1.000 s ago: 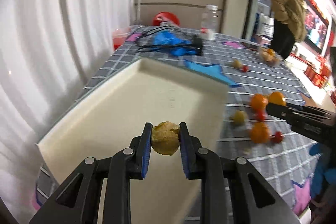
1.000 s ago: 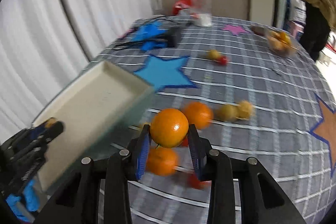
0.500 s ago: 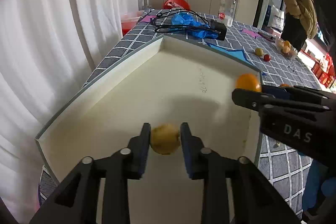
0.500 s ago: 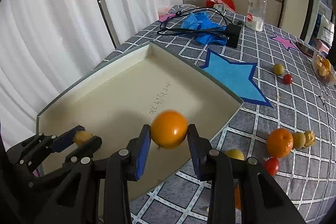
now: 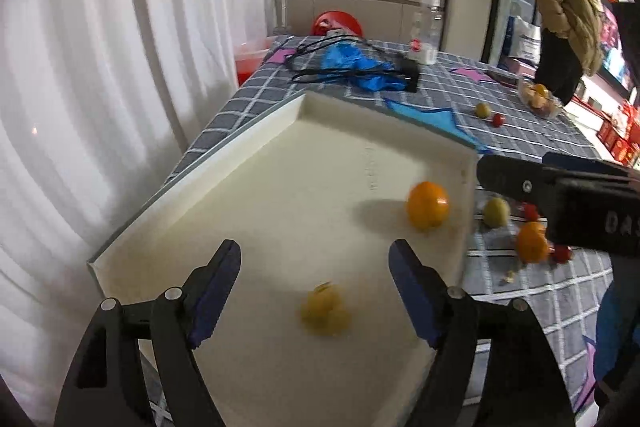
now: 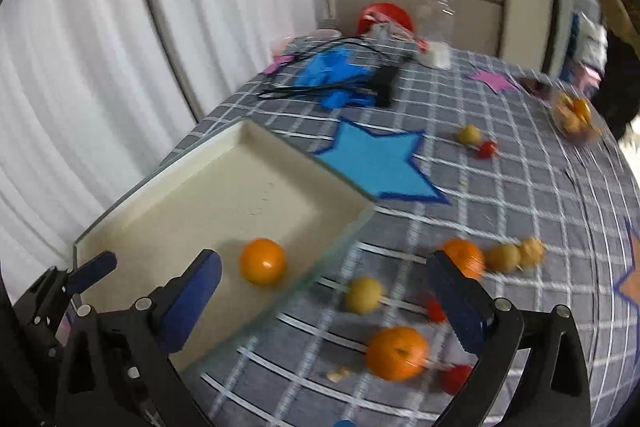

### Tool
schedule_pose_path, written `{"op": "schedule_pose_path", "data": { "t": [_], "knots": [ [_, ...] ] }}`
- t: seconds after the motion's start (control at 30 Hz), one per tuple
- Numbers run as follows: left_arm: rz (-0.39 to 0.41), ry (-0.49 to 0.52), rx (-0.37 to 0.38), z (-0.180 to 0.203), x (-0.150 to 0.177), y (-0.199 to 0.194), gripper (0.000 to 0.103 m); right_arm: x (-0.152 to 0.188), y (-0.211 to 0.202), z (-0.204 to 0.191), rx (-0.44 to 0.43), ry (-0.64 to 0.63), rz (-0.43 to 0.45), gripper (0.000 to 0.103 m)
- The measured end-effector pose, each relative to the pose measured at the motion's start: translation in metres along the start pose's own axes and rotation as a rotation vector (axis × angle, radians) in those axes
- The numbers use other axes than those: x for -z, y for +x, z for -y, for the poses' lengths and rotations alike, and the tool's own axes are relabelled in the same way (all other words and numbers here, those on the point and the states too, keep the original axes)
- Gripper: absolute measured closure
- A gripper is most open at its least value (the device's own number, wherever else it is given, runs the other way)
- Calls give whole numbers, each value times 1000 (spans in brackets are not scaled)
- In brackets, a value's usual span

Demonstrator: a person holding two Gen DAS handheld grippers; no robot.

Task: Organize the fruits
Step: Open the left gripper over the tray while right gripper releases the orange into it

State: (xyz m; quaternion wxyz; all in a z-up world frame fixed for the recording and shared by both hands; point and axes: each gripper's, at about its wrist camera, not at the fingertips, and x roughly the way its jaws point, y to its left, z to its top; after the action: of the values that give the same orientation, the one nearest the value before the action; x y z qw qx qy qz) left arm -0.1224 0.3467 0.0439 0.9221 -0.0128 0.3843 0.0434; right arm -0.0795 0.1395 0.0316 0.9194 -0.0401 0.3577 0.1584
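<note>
A cream tray (image 5: 192, 183) lies at the table's left edge; it also shows in the right wrist view (image 6: 168, 211). A small yellow fruit (image 5: 325, 309) lies in it, just below my open left gripper (image 5: 316, 287). An orange (image 5: 427, 205) rests in the tray near its right wall; it shows in the right wrist view (image 6: 263, 261) too. My right gripper (image 6: 324, 299) is open and empty, above the tray's near corner. On the cloth lie two oranges (image 6: 397, 353) (image 6: 464, 259), yellow fruits (image 6: 363, 295) and red cherry tomatoes (image 6: 435, 309).
A blue star patch (image 6: 380, 163) lies past the tray. Blue gloves and black cables (image 6: 340, 79) and a plastic bottle (image 6: 434, 27) stand at the back. A bowl of fruit (image 6: 574, 115) sits far right. A person (image 5: 568, 27) stands beyond the table.
Both grippers have opened. The yellow fruit has dropped from the left gripper into the tray, and the orange has dropped from the right gripper into the tray. The right gripper has pulled back.
</note>
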Motion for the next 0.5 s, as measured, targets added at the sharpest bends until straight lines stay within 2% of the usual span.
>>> {"op": "schedule_pose_path", "data": {
  "t": [0.2, 0.3, 0.43, 0.5],
  "knots": [
    [18, 110, 105, 48, -1, -18, 23, 12, -22, 58, 43, 123, 1, 0],
    [16, 168, 175, 75, 3, -23, 23, 27, -32, 90, 121, 177, -7, 0],
    [-30, 227, 276, 104, 11, -19, 23, 48, -37, 130, 218, 236, -36, 0],
    [-58, 245, 288, 116, 15, -13, 23, 59, -40, 147, 261, 249, -49, 0]
  ]
}}
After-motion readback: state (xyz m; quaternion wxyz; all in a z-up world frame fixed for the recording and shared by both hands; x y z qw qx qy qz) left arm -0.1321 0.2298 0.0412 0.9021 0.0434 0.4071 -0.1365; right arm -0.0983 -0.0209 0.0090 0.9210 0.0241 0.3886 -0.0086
